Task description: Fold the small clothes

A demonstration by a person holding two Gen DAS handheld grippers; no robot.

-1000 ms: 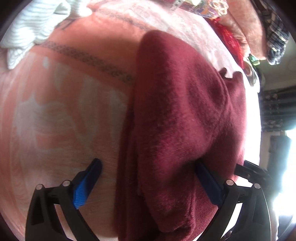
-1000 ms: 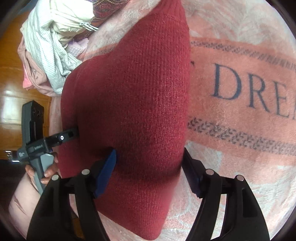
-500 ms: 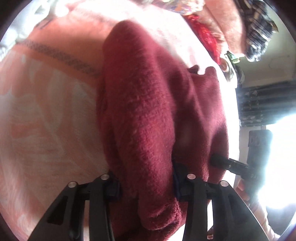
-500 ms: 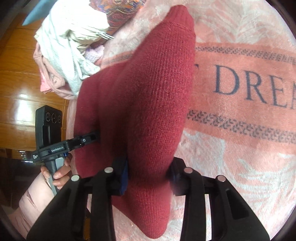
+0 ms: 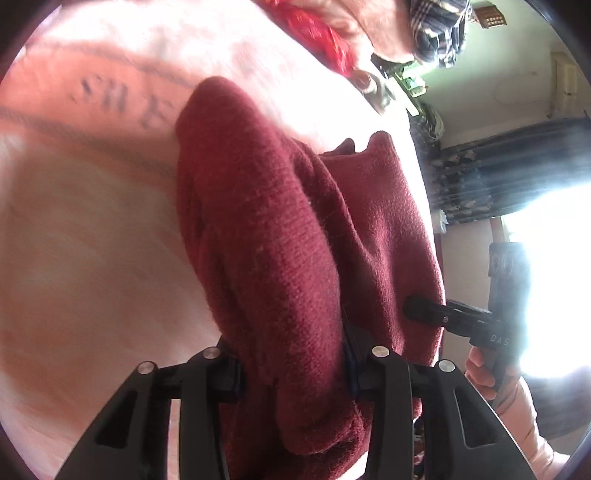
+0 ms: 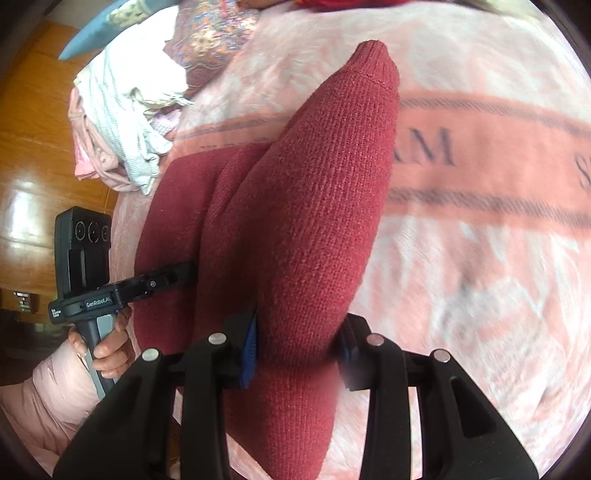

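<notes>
Both grippers clamped on the same dark red sweater, each pinching a bunched edge of knit between its blue-padded fingers. Left gripper sits bottom centre of its view with the cloth rising through the closed fingers toward upper centre; right gripper likewise at bottom centre, sweater running up to a rounded folded end near top centre. Each gripper also shows in the other's view: right one at mid right of the left view, left one at mid left of the right view, both biting the sweater's near edge. Reads as a two-point hold so the near edge can be carried over as one straight line, probably mid-fold; the fabric humps up between the holds rather than lying flat. Sweater rests on a pink blanket with dark lettering. Open room: bare blanket fills the right side of the right view and the left side of the left view, plenty of space to lay the fold down. Tighter at upper left of the right view: pile of pale clothes just beside the sweater's far corner, with the bed edge and wooden floor beyond it. Plaid cloth at the top right of the left view, well apart.
</notes>
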